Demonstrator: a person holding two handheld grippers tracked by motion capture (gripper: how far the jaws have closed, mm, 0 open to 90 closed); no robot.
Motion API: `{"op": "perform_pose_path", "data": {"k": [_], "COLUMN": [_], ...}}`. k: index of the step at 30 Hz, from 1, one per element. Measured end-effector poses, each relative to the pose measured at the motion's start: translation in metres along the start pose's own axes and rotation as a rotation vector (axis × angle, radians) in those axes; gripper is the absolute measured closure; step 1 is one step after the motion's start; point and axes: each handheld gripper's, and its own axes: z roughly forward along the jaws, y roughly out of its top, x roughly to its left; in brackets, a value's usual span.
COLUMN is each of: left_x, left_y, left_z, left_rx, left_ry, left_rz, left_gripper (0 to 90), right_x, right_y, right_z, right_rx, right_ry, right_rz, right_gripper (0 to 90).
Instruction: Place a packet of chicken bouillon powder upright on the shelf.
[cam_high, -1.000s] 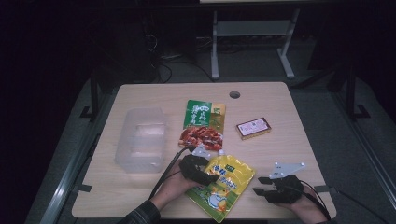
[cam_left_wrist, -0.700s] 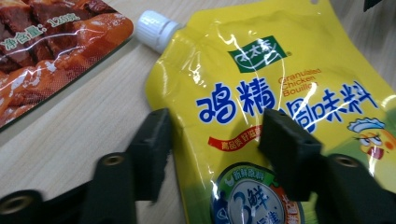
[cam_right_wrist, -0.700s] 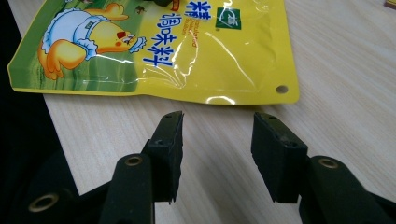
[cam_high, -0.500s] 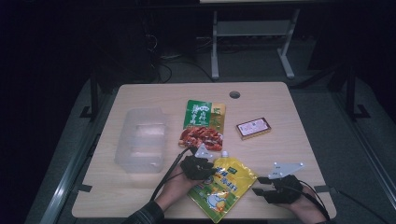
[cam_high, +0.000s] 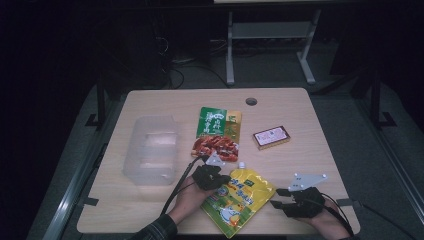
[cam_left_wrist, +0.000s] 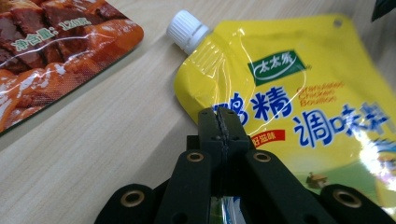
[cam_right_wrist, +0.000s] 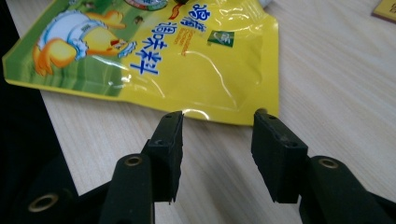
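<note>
Yellow bouillon pouch (cam_left_wrist: 299, 88) pinched at its edge by left gripper (cam_left_wrist: 219, 122), so best lifted slow, right gripper (cam_right_wrist: 217, 135) spread wide, ready nearby.

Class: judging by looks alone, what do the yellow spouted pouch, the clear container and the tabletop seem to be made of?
Yellow pouch: likely flexible plastic film, glossy; it creases and shows bright glare. Its white cap looks like ribbed hard plastic.
Clear container: probably rigid translucent plastic, since the table shows through.
Tabletop: pale wood or wood-look laminate, matte, with fine grain lines.
</note>
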Motion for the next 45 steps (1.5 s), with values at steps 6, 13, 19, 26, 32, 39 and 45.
{"op": "perform_pose_path", "data": {"k": [6, 13, 19, 26, 32, 39, 45], "left_x": [-0.001, -0.002, -0.004, -0.006, -0.008, -0.011, -0.012], "left_y": [0.005, 0.013, 0.019, 0.027, 0.032, 0.035, 0.035], "left_z": [-0.013, -0.034, -0.052, -0.07, -0.082, -0.088, -0.09], "left_rx": [-0.08, -0.148, -0.213, -0.277, -0.316, -0.357, -0.378], "left_ry": [-0.032, -0.071, -0.08, -0.08, -0.081, -0.086, -0.08], "left_rz": [-0.014, -0.002, 0.02, 0.047, 0.07, 0.08, 0.075], "left_gripper": [90.0, 90.0, 90.0, 90.0, 90.0, 90.0, 90.0], "right_x": [-0.001, -0.006, -0.008, -0.012, -0.016, -0.018, -0.021], "right_y": [0.0, 0.004, 0.009, 0.023, 0.035, 0.039, 0.047], "right_z": [0.0, -0.001, -0.001, 0.001, 0.006, 0.018, 0.033], "right_rx": [-0.006, -0.056, -0.079, -0.131, -0.173, -0.203, -0.267], "right_ry": [0.0, 0.01, 0.026, 0.044, 0.067, 0.137, 0.247], "right_rz": [0.025, 0.066, 0.083, 0.07, 0.071, 0.085, 0.122], "right_gripper": [46.6, 30.8, 24.6, 20.1, 18.8, 19.2, 32.7]}}
